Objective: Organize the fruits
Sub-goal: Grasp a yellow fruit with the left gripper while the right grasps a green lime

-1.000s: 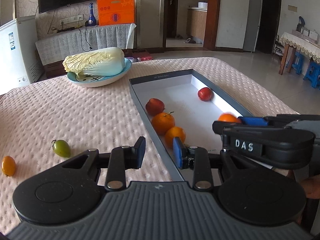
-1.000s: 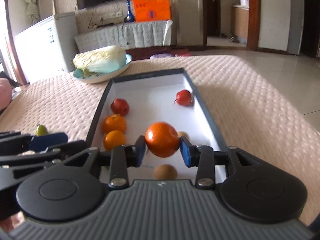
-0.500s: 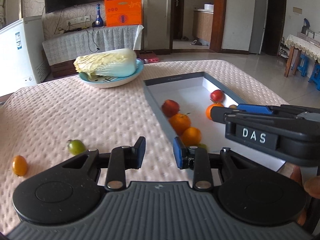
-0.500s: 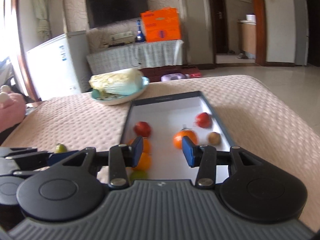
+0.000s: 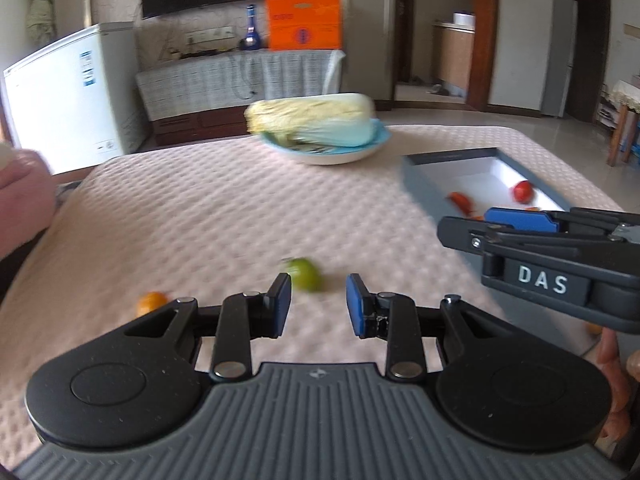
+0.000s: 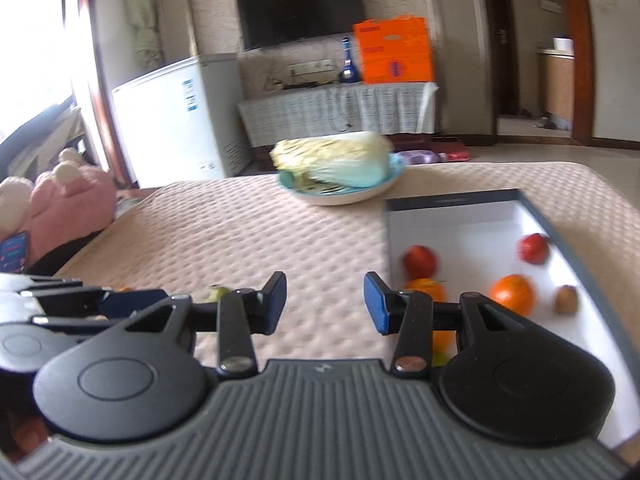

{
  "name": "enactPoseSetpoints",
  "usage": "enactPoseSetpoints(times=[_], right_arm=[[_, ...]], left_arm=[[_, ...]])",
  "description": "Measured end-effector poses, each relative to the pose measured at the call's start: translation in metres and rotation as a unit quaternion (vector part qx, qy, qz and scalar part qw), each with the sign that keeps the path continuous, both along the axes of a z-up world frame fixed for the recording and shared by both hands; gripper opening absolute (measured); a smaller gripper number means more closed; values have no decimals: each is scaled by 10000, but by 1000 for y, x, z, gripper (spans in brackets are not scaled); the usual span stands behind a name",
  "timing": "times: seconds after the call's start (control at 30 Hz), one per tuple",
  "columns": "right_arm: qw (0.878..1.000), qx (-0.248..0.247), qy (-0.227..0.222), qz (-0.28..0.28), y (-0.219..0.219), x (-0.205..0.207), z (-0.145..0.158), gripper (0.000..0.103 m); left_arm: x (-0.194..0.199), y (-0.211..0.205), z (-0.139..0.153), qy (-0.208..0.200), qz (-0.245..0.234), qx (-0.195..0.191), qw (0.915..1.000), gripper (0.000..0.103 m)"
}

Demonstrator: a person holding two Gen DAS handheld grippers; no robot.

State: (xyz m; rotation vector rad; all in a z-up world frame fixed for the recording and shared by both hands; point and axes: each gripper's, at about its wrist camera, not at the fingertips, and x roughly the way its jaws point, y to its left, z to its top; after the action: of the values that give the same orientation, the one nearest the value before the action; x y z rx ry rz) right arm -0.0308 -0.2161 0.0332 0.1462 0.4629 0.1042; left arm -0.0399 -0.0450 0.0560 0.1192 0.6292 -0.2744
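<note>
A green fruit (image 5: 305,279) lies on the pink quilted cloth just past the tips of my left gripper (image 5: 319,306), whose blue pads stand apart with nothing between them. A small orange fruit (image 5: 151,303) lies further left. My right gripper (image 6: 325,306) is open and empty over the cloth, left of the grey box (image 6: 452,196). The box holds several fruits, among them two red ones (image 6: 419,261), an orange (image 6: 512,294) and a small brown one (image 6: 566,299). In the left wrist view the right gripper (image 5: 520,216) reaches in from the right, in front of the box (image 5: 448,158).
A cabbage (image 5: 312,126) on a blue plate (image 5: 340,156) stands at the far side of the table. A pink plush toy (image 6: 68,200) sits off the table's left edge. A white freezer (image 6: 172,120) and a covered cabinet stand behind.
The right gripper let go of the orange, which now lies in the box. Both grippers have swung left, away from the box; the green fruit now lies just ahead of the left one.
</note>
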Motion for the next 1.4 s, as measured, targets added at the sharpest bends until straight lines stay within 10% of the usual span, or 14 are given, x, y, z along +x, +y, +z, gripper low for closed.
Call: enactPoseSetpoints(times=[0.43,1.17,1.4], right_arm=[[9974,-252,373,569,76,36,-23,46],[9946,-491,697,586,96,75,-46,46],[9945,-434,691,660,92,74,-44,30]], left_arm=[[21,82,-20,246,595,-88,9979,35],[53,103,-44,346,799,-160,9961,35],[56,97,-51,272,774,22,9966,36]])
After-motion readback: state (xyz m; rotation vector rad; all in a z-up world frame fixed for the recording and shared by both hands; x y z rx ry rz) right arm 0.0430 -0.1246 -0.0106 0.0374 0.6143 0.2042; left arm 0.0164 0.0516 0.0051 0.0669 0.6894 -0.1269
